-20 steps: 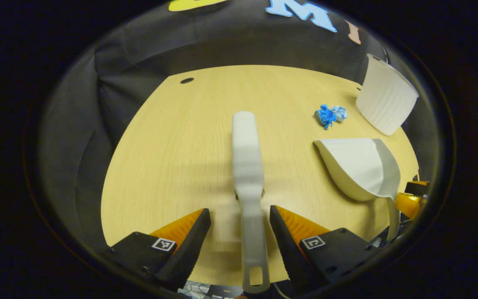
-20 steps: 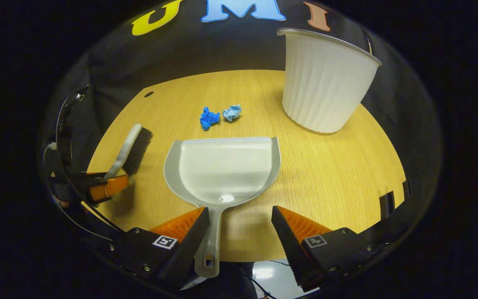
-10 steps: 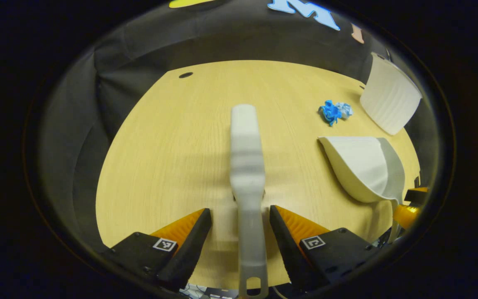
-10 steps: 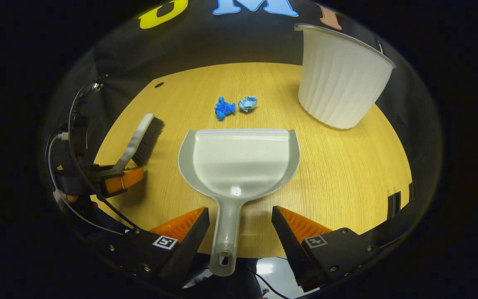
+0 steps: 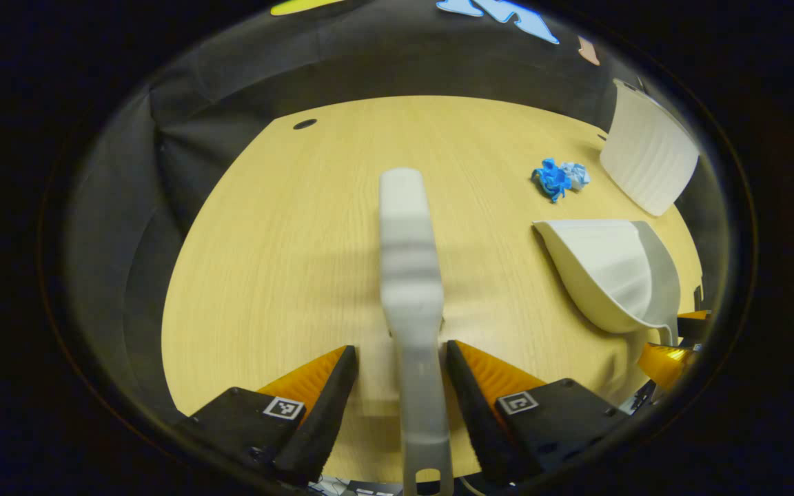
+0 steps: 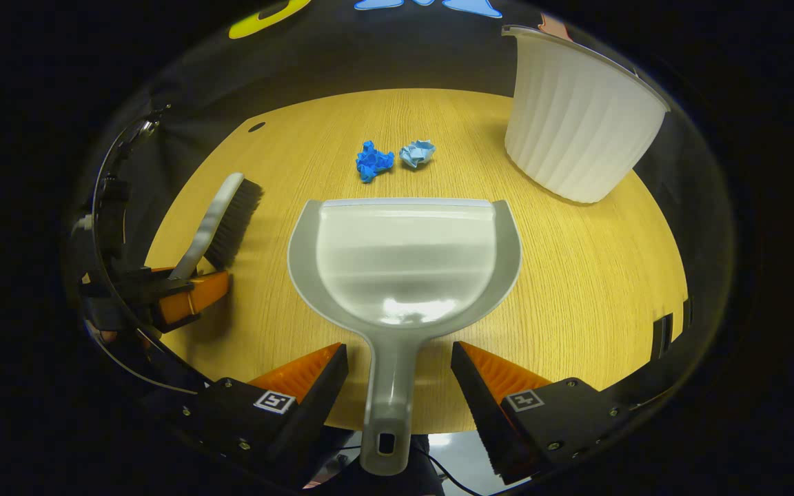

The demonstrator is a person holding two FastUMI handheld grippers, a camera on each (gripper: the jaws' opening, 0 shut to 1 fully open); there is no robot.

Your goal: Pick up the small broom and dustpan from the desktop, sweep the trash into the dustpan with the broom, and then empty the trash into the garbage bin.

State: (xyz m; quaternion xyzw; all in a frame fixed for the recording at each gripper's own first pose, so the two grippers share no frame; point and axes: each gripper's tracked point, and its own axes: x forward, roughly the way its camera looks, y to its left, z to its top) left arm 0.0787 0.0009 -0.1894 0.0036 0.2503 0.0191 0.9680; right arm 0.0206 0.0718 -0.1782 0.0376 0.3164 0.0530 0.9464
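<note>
Both tools sit at the near edge of the worktop [image 6: 576, 275], each lined up w/ a handle but not yet gripping. Left tool [image 5: 397, 386]: fingers apart, the broom [image 5: 407, 275] handle running straight down the middle between them w/ a gap each side — centred like that so closing would pinch the handle squarely. The broom lies lengthwise, head pointing toward the far edge; in the right gripper view it's on the left side of the worktop w/ bristles [image 6: 235, 220] turned toward the dustpan [image 6: 404, 262]. Right tool [image 6: 400, 386]: also spread, the dustpan handle between its fingers, nearer the left finger than the right, no contact I can make out. The pan rests flat near the front-middle, its open lip facing the far edge and the trash, so a sweep toward the near edge would prob. carry the bits straight in. Trash = two crumpled scraps, a dark blue one [image 6: 373, 162] and a pale blue one [image 6: 416, 153], just beside each other, just beyond the lip toward the far edge. Garbage bin [image 6: 579, 131] — white, ribbed, upright — stands at the far right corner, near enough that tipping the pan in later looks like a short carry. Judgement: pickup stage, nothing lifted yet; next up is closing both on their handles.
</note>
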